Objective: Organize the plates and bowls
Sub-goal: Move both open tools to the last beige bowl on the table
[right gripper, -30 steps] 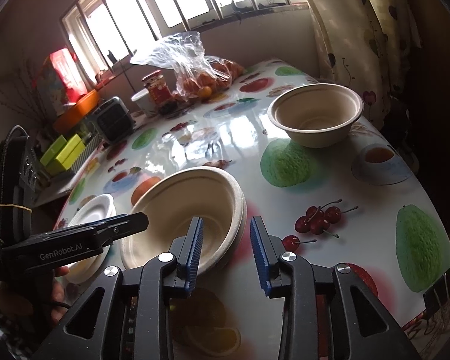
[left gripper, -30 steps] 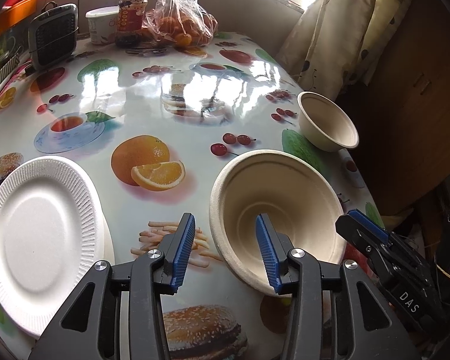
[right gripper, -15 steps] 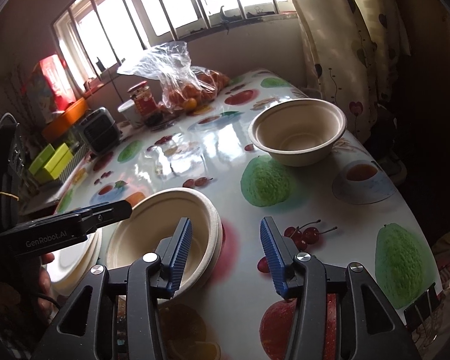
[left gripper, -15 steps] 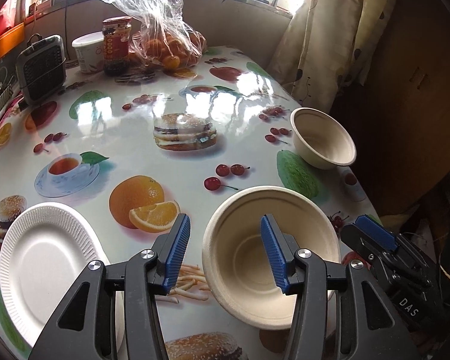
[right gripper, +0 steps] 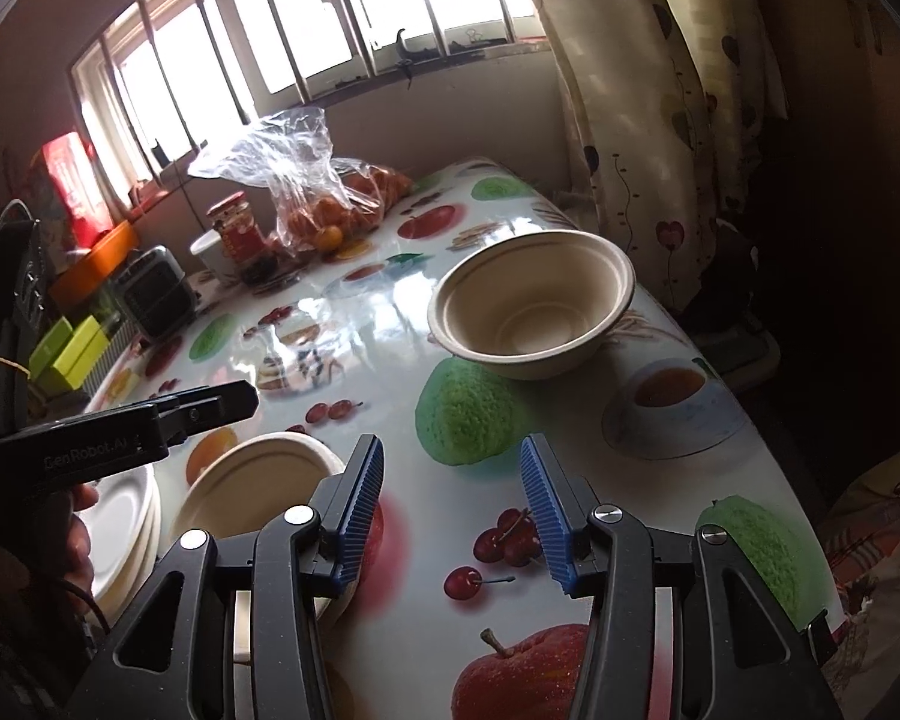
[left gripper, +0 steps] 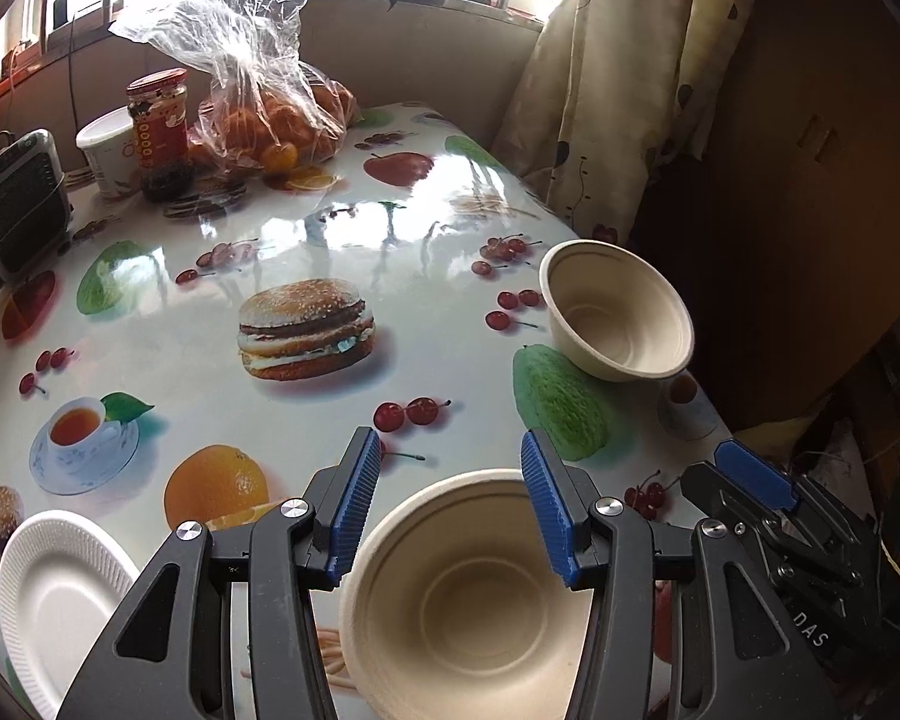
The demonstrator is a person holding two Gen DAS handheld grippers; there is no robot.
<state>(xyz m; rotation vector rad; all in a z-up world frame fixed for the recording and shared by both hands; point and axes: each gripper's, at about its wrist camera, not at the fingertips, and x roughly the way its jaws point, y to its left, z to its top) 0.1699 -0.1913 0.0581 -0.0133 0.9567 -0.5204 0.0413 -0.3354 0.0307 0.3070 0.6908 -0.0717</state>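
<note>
A wide beige paper bowl (left gripper: 468, 594) sits on the fruit-print table at the near edge; it also shows in the right wrist view (right gripper: 258, 480). My left gripper (left gripper: 450, 510) is open and empty just above it. A second, deeper beige bowl (left gripper: 618, 312) stands alone near the table's right edge, also in the right wrist view (right gripper: 534, 306). White paper plates (left gripper: 54, 600) lie at the near left, stacked in the right wrist view (right gripper: 123, 534). My right gripper (right gripper: 453, 510) is open and empty, to the right of the wide bowl.
At the far end stand a plastic bag of oranges (left gripper: 270, 114), a red-lidded jar (left gripper: 159, 126), a white tub (left gripper: 105, 150) and a small grey heater (left gripper: 18, 204). A curtain (left gripper: 606, 90) hangs by the table's right edge (right gripper: 768, 456).
Both grippers have pulled back and up from the wide bowl and opened wider. The wide bowl stays on the table, now low in both views.
</note>
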